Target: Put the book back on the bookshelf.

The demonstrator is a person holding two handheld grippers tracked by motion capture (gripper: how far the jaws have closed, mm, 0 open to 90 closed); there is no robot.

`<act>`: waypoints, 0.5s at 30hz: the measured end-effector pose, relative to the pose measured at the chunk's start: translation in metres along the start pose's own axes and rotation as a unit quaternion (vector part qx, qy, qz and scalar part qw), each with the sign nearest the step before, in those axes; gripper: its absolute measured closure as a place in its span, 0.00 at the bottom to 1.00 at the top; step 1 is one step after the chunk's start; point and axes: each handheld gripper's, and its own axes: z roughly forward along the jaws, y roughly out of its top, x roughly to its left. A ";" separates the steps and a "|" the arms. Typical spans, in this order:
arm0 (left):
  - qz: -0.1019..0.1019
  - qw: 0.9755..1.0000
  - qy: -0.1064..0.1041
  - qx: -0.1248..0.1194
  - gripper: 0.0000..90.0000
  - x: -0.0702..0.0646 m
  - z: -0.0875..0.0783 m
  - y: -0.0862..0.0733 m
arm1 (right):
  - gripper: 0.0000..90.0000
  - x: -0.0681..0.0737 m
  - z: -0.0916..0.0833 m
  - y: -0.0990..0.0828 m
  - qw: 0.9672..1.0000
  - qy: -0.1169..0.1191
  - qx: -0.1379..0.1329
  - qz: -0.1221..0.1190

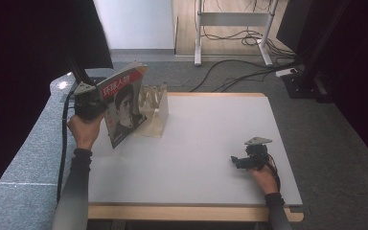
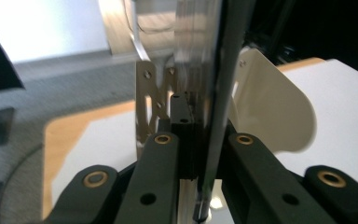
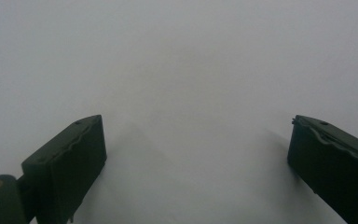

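A magazine (image 1: 123, 101) with a face and red lettering on its cover is held upright above the table's left edge. My left gripper (image 1: 89, 103) is shut on its spine side. In the left gripper view the magazine (image 2: 214, 79) runs edge-on between the closed jaws. Just behind it on the table stands a cream file rack (image 1: 154, 112) with metal dividers, seen as the rack (image 2: 270, 107) in the left gripper view. My right gripper (image 1: 237, 161) rests low over the table at the right, jaws wide open with nothing between them; the right gripper (image 3: 196, 154) faces bare white table.
The white table (image 1: 211, 143) has a wooden front edge. Grey carpet surrounds it. A desk frame (image 1: 232, 28) with cables stands on the floor behind. Dark curtains hang at both sides.
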 end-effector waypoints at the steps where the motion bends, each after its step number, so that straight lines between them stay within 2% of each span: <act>1: -0.010 1.000 -0.017 0.011 0.95 0.002 -0.002 0.001 | 0.04 0.000 0.000 0.000 1.000 0.000 0.000 0.000; 2: -0.038 0.997 -0.051 0.043 0.91 0.007 -0.005 0.005 | 0.04 0.000 0.000 0.000 1.000 0.000 0.000 0.000; 3: -0.038 0.997 -0.051 0.043 0.91 0.007 -0.005 0.005 | 0.04 0.000 0.000 0.000 1.000 0.000 0.000 0.000; 4: -0.045 0.995 -0.056 0.068 0.91 0.009 -0.007 0.008 | 0.04 0.000 0.000 0.000 1.000 -0.001 0.000 0.000; 6: -0.035 0.994 -0.042 0.095 0.91 0.008 -0.009 0.009 | 0.04 0.000 0.000 0.000 1.000 -0.002 0.000 -0.001; 7: -0.035 0.993 -0.034 0.110 0.93 0.009 -0.009 0.009 | 0.04 0.000 0.000 0.000 1.000 -0.002 0.000 -0.001; 8: -0.035 0.993 -0.034 0.110 0.95 0.009 -0.009 0.009 | 0.04 0.000 0.000 0.000 1.000 -0.002 0.000 -0.001; 10: -0.034 0.995 -0.041 0.079 0.96 0.011 -0.011 0.006 | 0.04 0.000 0.000 0.000 1.000 -0.001 0.000 -0.001; 11: -0.034 0.995 -0.041 0.079 0.97 0.011 -0.011 0.006 | 0.04 0.000 0.000 0.000 1.000 -0.001 0.000 -0.001; 12: -0.030 0.997 -0.037 0.062 0.97 0.011 -0.011 0.004 | 0.04 0.000 0.000 0.000 1.000 -0.001 0.000 0.000; 15: -0.027 0.998 -0.031 0.037 0.97 0.010 -0.008 0.002 | 0.04 0.000 0.000 0.000 1.000 -0.001 0.000 -0.001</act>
